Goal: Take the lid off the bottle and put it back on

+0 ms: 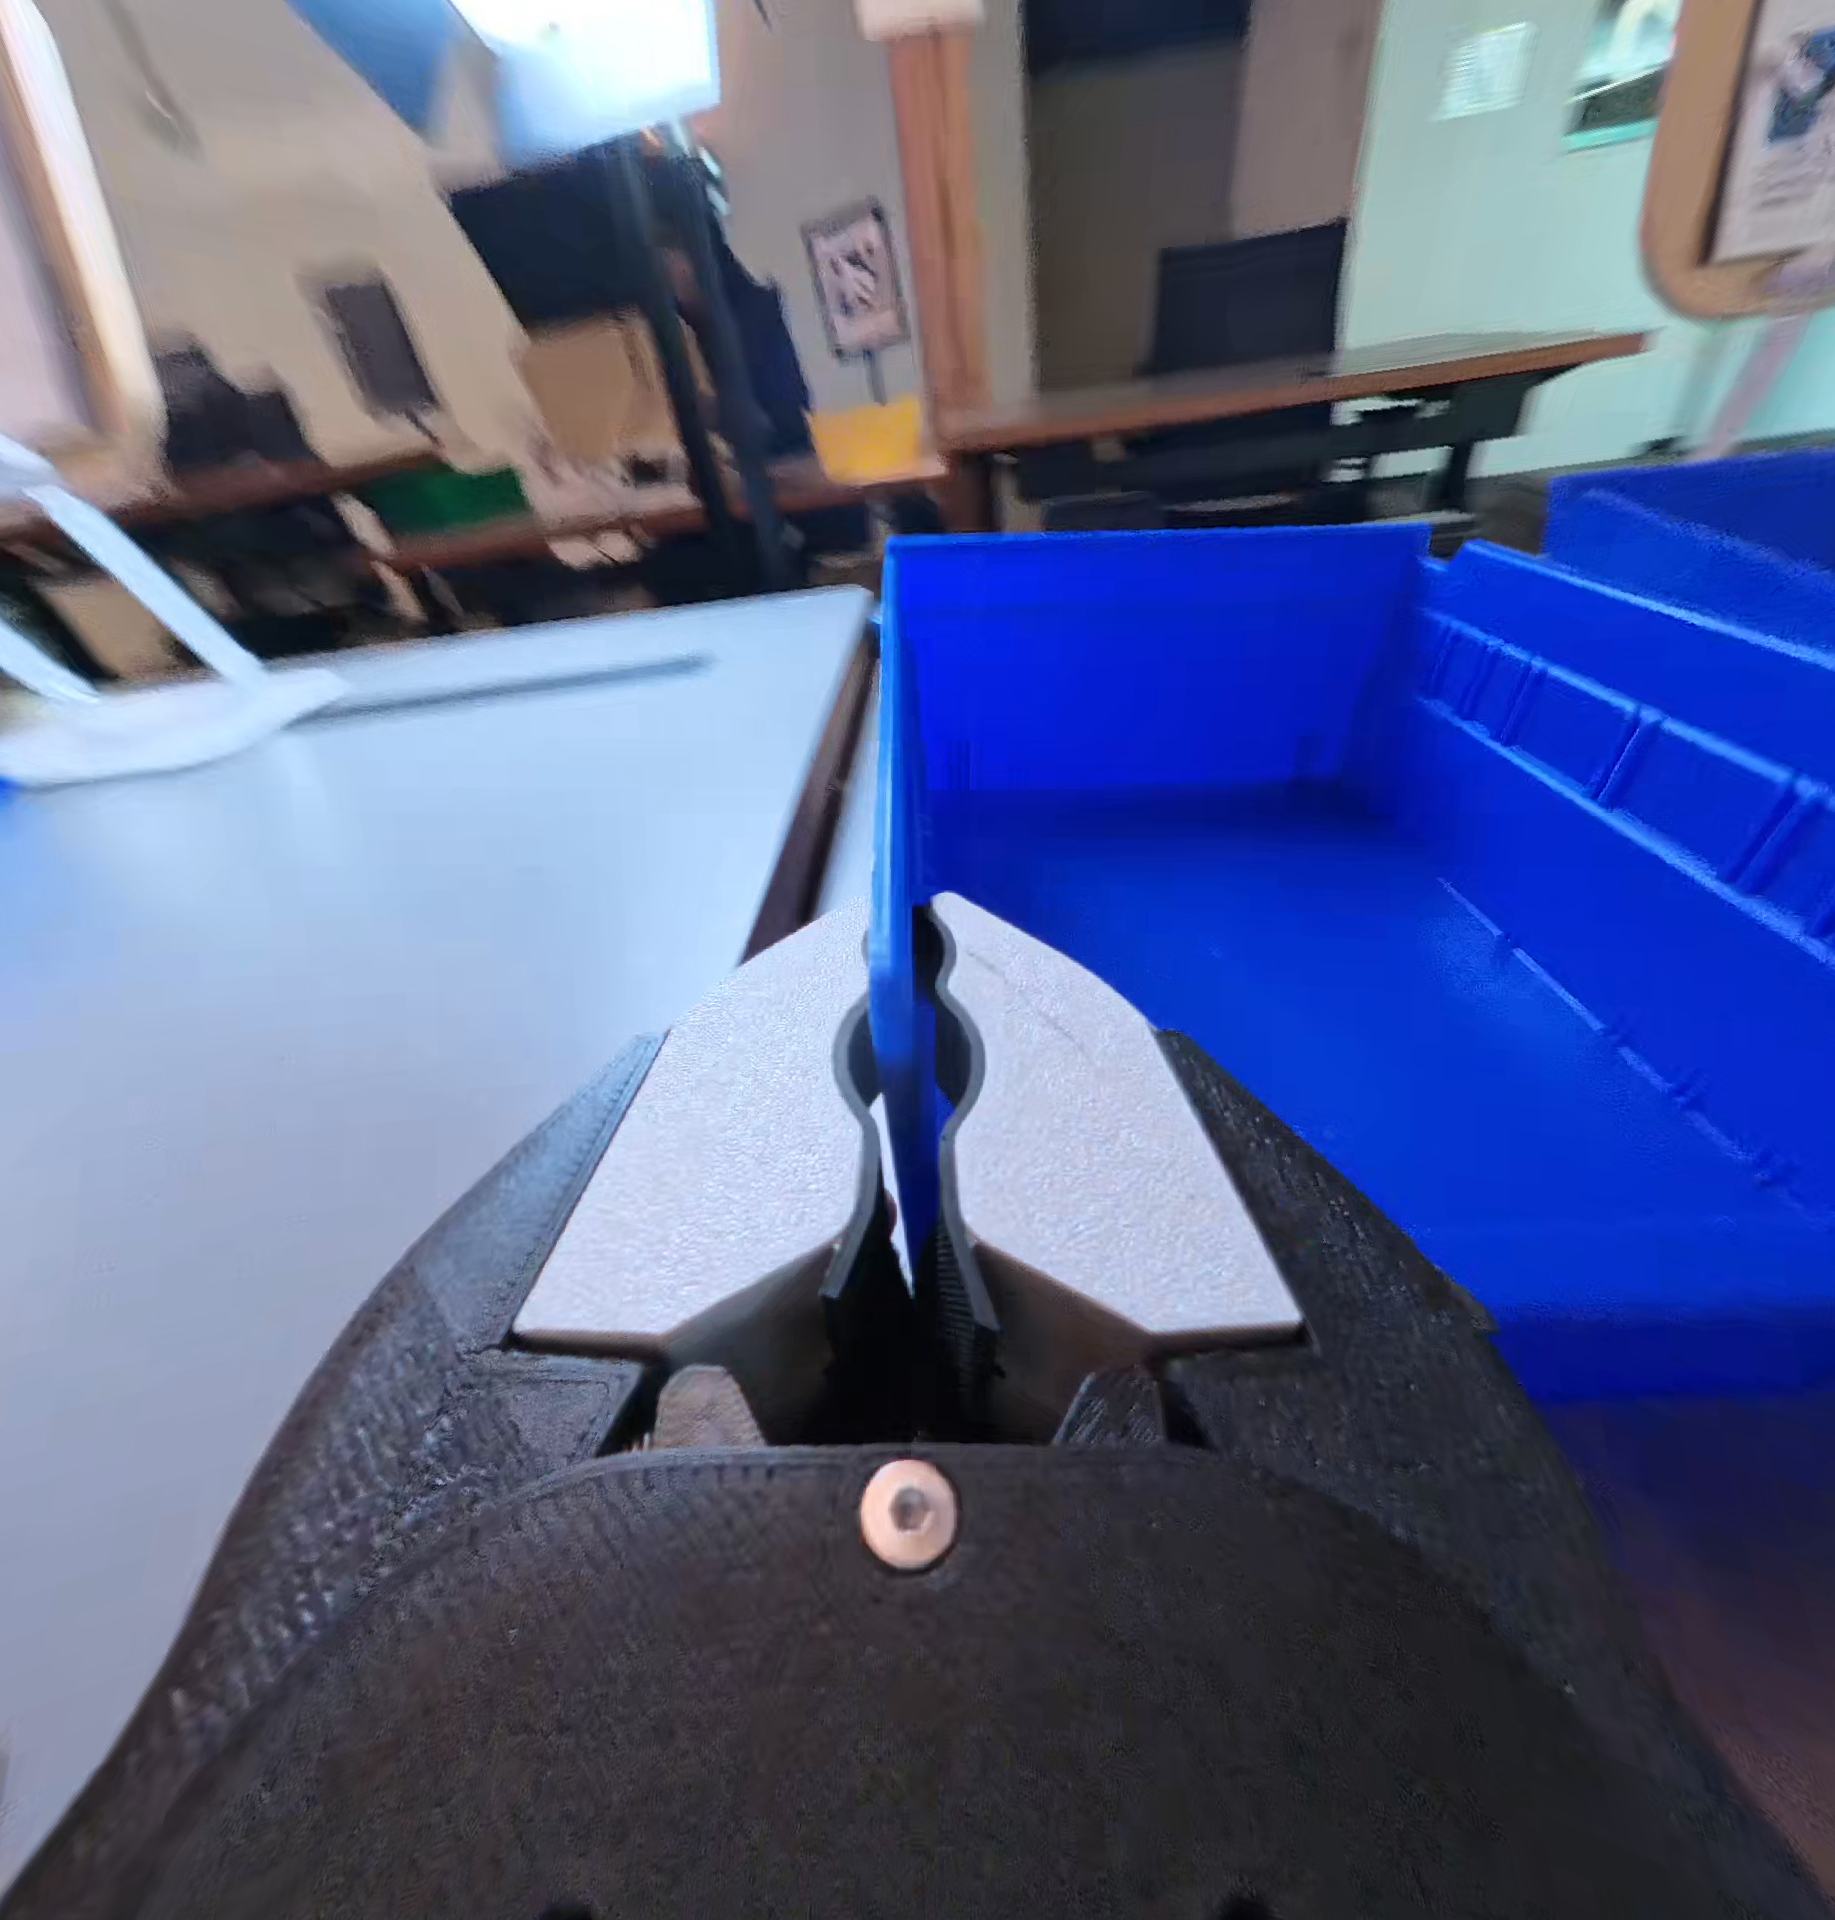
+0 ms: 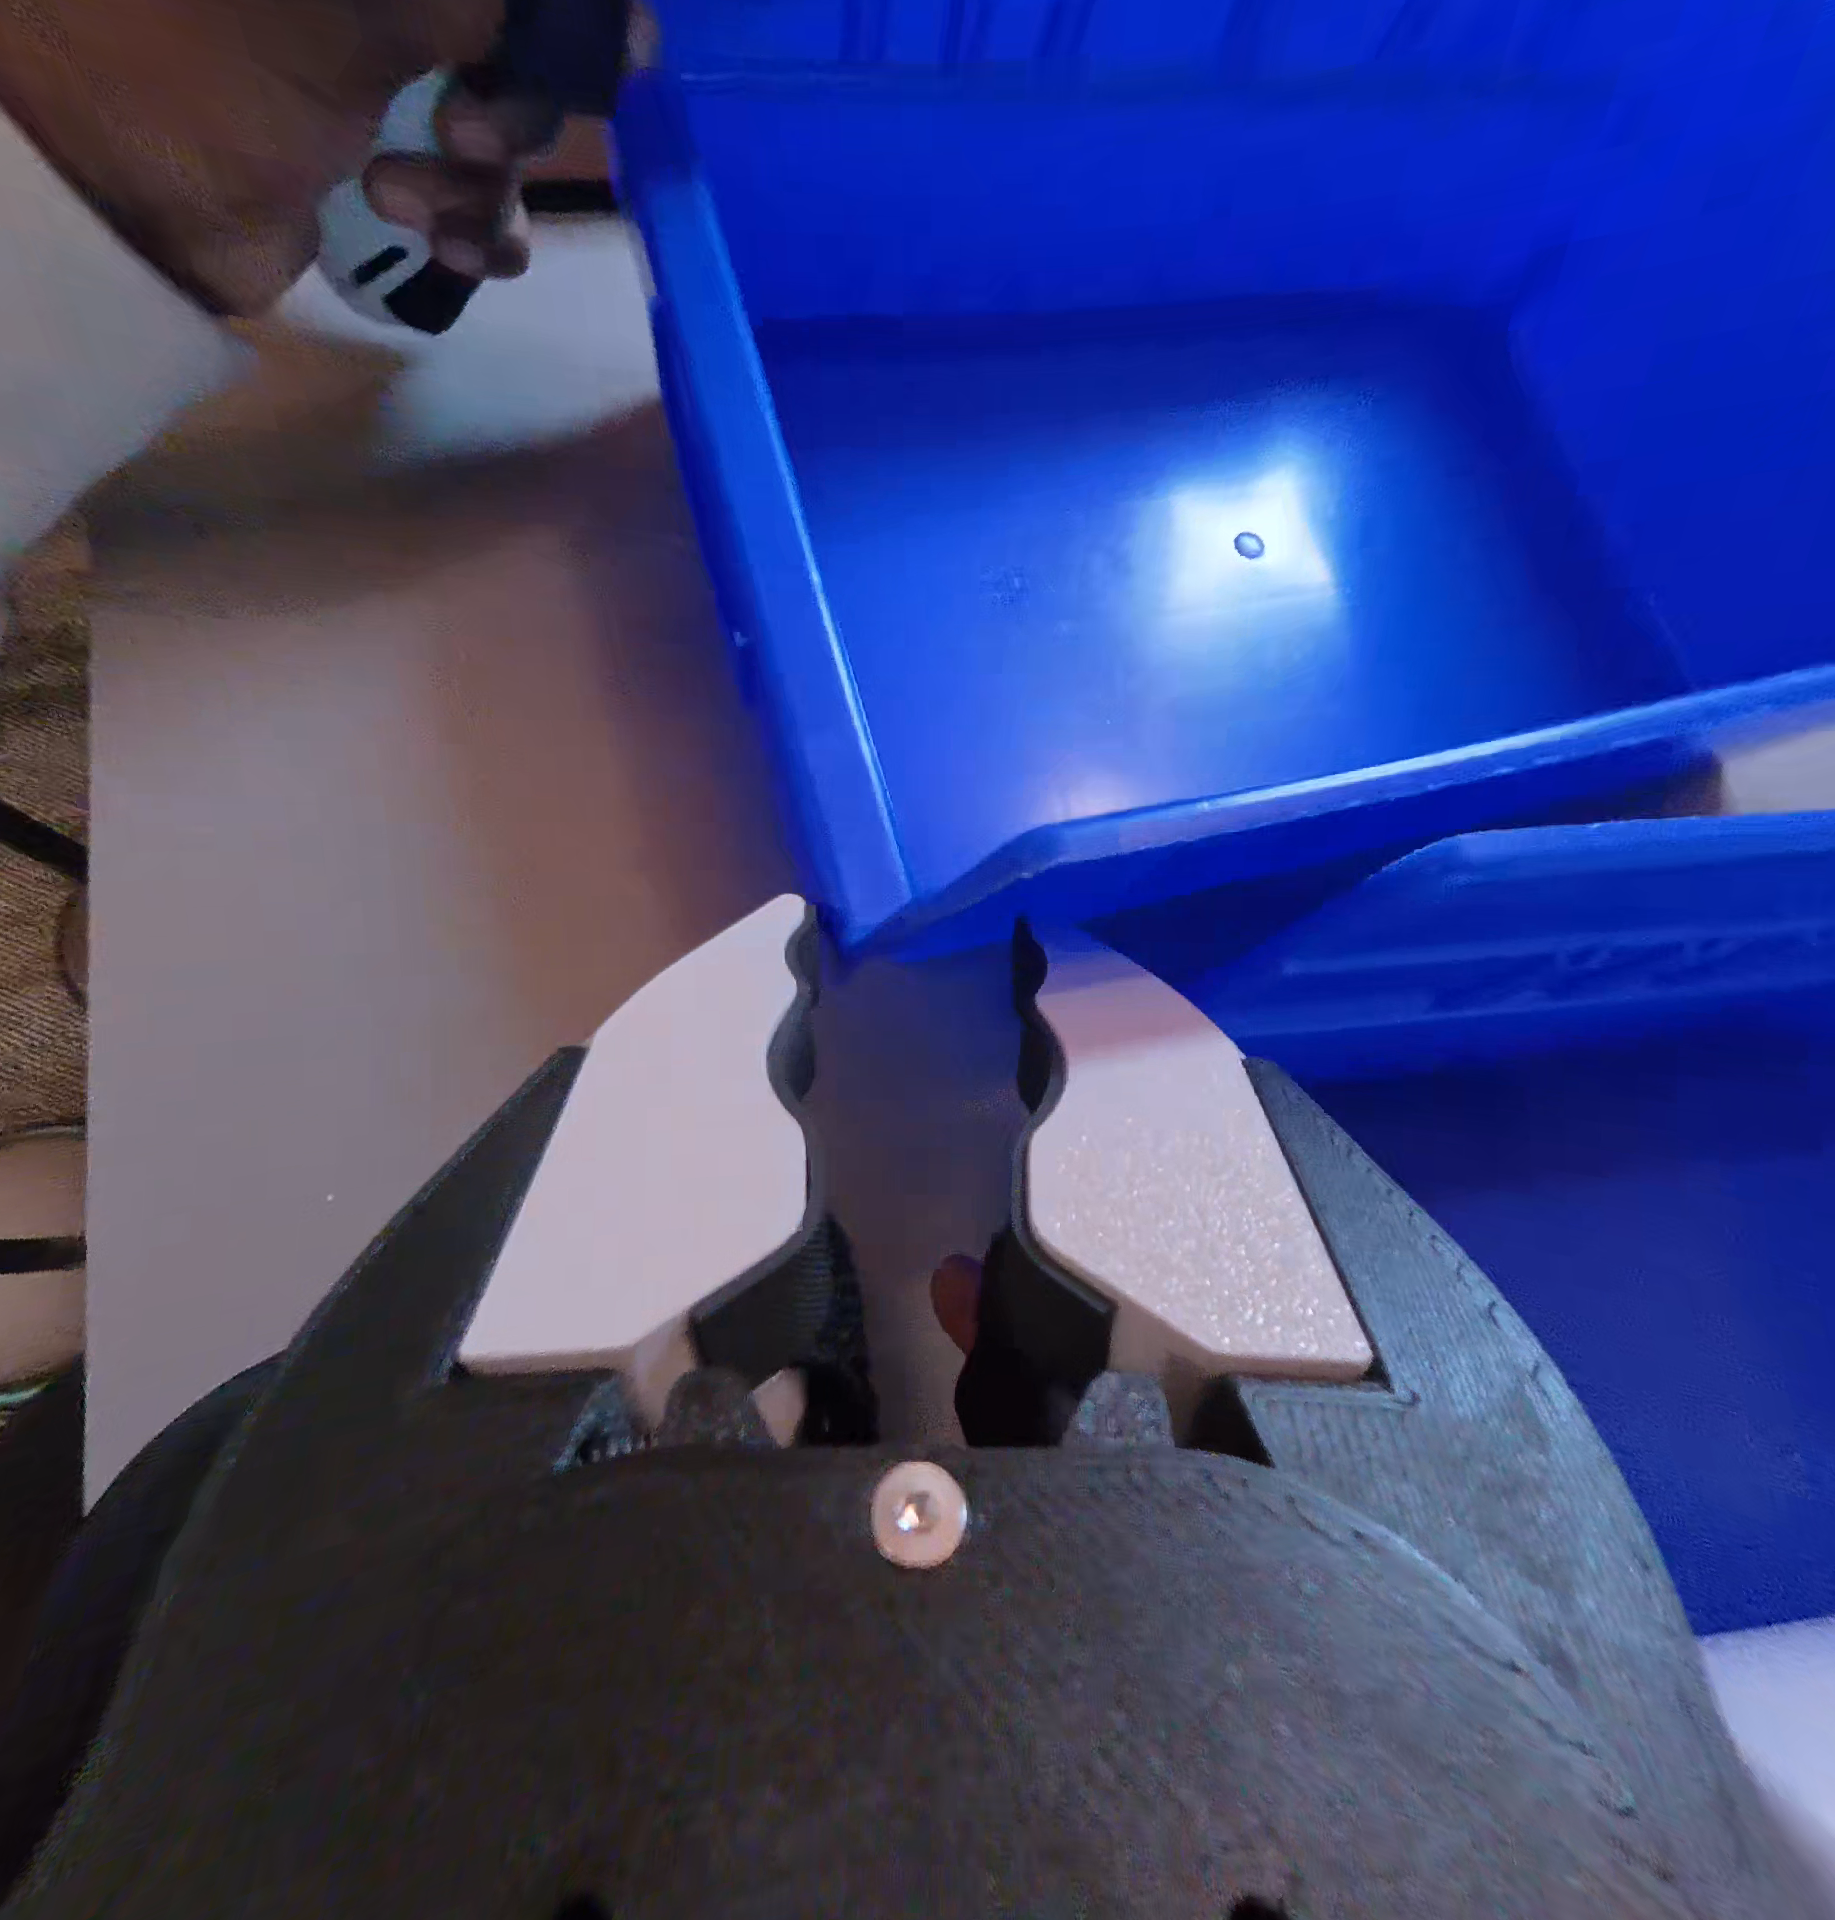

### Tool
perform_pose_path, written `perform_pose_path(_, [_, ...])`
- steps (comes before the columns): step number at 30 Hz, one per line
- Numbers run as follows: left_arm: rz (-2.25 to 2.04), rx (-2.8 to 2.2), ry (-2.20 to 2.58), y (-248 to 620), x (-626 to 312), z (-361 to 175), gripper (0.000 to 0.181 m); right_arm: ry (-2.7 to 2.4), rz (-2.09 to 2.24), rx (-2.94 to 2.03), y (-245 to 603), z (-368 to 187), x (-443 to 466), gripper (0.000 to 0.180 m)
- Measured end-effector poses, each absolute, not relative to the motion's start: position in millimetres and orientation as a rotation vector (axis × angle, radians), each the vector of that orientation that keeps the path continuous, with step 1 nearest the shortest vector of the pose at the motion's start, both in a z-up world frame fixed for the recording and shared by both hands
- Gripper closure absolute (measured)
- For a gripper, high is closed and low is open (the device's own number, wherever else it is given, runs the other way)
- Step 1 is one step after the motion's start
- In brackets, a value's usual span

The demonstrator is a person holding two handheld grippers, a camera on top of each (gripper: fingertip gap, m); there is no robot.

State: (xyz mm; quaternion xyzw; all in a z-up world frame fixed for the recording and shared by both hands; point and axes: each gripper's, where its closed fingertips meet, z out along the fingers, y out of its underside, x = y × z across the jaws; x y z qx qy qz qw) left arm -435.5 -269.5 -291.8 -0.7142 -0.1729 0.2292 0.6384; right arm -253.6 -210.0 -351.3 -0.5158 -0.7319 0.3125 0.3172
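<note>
No bottle or lid shows in either view. In the left wrist view my left gripper [image 1: 908,925] is shut on the thin side wall [image 1: 897,727] of a blue plastic bin, and the wall runs edge-on between the two pads. The bin's inside [image 1: 1256,935] holds nothing. In the right wrist view my right gripper [image 2: 913,925] is open with nothing between its pads, and it looks down on the table. The near corner of the blue bin [image 2: 851,914] lies just past its fingertips. That bin's left wall [image 2: 778,582] and its bare floor show there.
A second blue bin [image 2: 1567,935] sits to the right, against the first; it also shows in the left wrist view [image 1: 1723,520]. A white table [image 1: 321,987] spreads to the left with a white stand [image 1: 144,727] on it. A person's hand [image 2: 269,156] shows blurred at top left. Spacing between my two grippers at the tips: around 20 cm.
</note>
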Motion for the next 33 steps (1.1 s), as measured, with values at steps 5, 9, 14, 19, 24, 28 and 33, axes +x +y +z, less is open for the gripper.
perform_pose_path(5, [0.715,-1.441,-0.476,-328.5,-394.7,-273.9,0.178,-1.904,1.019,-1.33,-225.0,-345.7,-248.5,0.142])
perform_pose_path(9, [0.844,-1.241,-0.477,-355.5,-364.4,-232.2,0.178,-1.815,1.055,-1.24,-233.0,-323.9,-243.7,0.146])
perform_pose_path(14, [0.865,-1.021,-0.36,-343.7,-310.1,-143.6,0.177,-1.671,1.022,-1.045,-219.5,-251.3,-211.9,0.146])
perform_pose_path(19, [0.736,-0.903,-0.209,-262.8,-237.8,-87.6,0.177,-1.495,0.848,-1.009,-150.4,-191.7,-130.3,0.146])
perform_pose_path(24, [0.433,-0.962,-0.163,-140.0,-157.5,-83.0,0.178,-1.348,0.64,-1.067,-69.1,-171.6,-10.7,0.145])
perform_pose_path(28, [0.313,-1.076,-0.132,-55.8,-86.9,-103.8,0.178,-1.303,0.528,-1.159,-16.2,-176.2,81.2,0.146])
perform_pose_path(33, [0.164,-1.267,-0.088,26.4,-11.6,-149.1,0.179,-1.291,0.493,-1.364,37.0,-208.9,166.4,0.146])
